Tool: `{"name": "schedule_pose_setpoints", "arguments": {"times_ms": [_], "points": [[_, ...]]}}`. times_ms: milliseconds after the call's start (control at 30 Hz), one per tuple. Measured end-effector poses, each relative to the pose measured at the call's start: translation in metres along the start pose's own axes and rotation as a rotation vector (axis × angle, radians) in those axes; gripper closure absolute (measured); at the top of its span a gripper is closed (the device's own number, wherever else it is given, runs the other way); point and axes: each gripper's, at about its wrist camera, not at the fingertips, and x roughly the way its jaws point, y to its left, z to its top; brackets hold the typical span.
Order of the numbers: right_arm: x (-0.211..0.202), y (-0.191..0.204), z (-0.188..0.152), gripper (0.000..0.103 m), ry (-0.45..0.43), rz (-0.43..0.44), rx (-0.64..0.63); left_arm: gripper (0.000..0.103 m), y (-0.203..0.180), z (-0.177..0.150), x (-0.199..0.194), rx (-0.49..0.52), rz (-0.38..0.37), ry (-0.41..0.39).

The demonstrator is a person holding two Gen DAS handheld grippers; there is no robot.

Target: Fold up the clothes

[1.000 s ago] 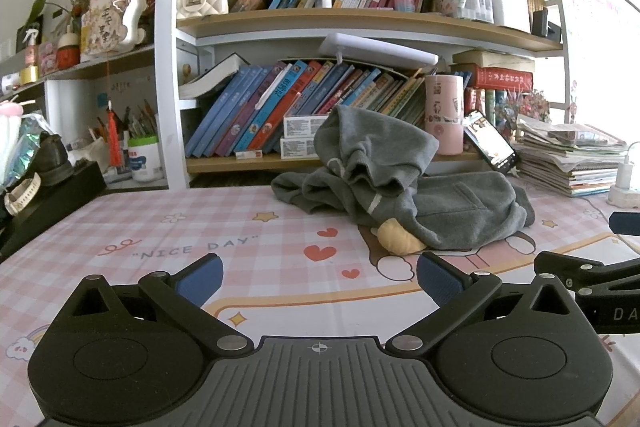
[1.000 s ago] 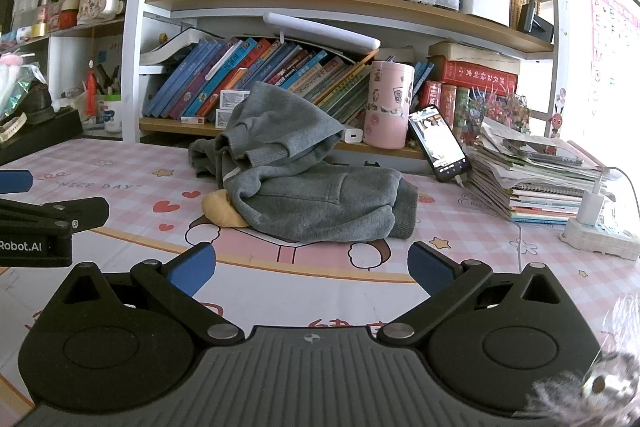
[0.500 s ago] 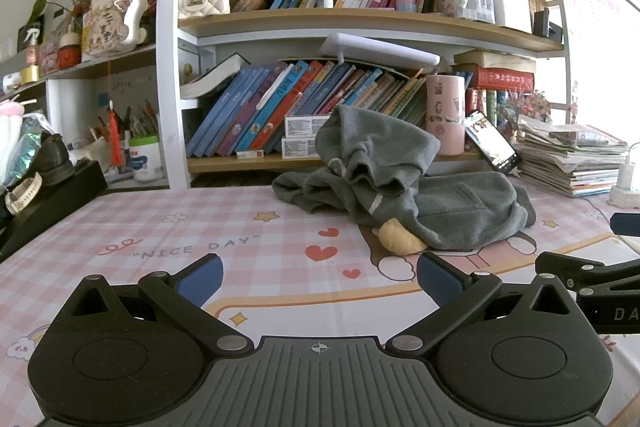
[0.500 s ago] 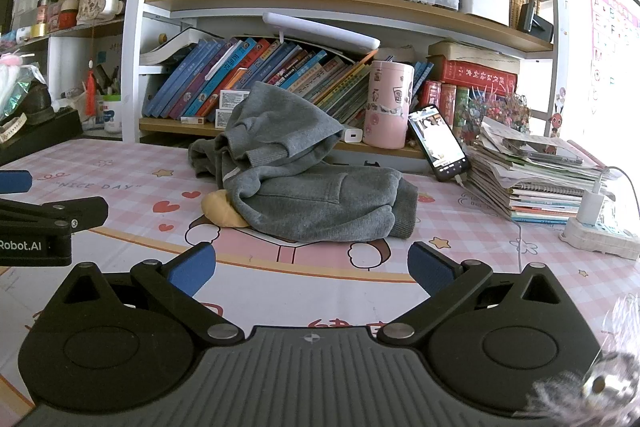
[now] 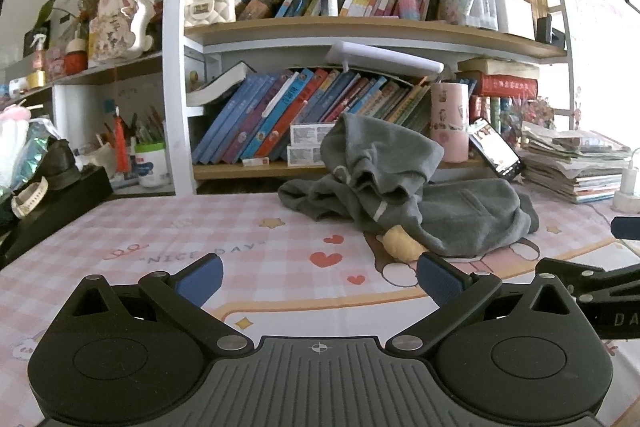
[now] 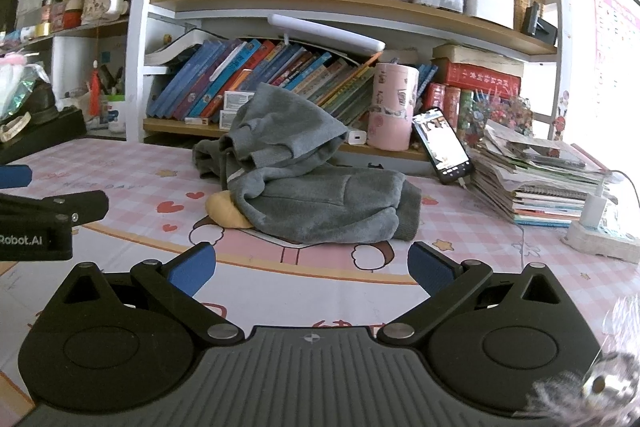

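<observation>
The blue-padded fingers (image 5: 200, 277) of the left gripper (image 5: 318, 277) are spread wide with nothing between them, low over the pink checked tablecloth (image 5: 160, 227). The right gripper (image 6: 311, 267) is released the same way, its fingers (image 6: 430, 269) empty. Ahead of both pairs of fingers, well clear of the tips, lies a grey hoodie (image 5: 420, 195) in a crumpled heap on the cloth, its hood standing up. A yellow patch (image 6: 224, 211) peeks out from under its near left edge. Beyond it a pink cup (image 6: 392, 107) and a propped phone (image 6: 442, 147) stand by the bookshelf (image 5: 360, 27).
</observation>
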Motion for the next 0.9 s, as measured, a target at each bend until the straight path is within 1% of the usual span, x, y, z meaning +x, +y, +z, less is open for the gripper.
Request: {"name": "schedule_pose_setpoints", "arguments": {"times_ms": [100, 200, 433, 567, 767, 900], "points": [[-0.001, 0.001, 0.0, 0.0, -0.006, 0.011, -0.003, 0.0, 0.0, 0.0, 0.001, -0.002, -0.001, 0.005], [-0.001, -0.005, 0.0, 0.0, -0.009, 0.019, 0.023, 0.0, 0.001, 0.0, 0.002, -0.003, -0.002, 0.01], [-0.009, -0.016, -0.001, 0.0, -0.053, 0.014, 0.091, 0.0, 0.0, -0.001, -0.002, -0.001, -0.012, -0.011], [-0.012, -0.012, -0.001, 0.0, -0.065, -0.032, 0.075, 0.0, -0.002, -0.001, -0.002, 0.013, -0.019, -0.011], [-0.017, -0.005, -0.002, 0.0, -0.097, -0.018, 0.026, 0.0, -0.001, -0.001, -0.002, 0.008, -0.025, -0.015], [-0.015, -0.005, -0.001, 0.0, -0.087, -0.031, 0.025, 0.0, 0.002, -0.001, -0.004, -0.011, -0.047, -0.03]]}}
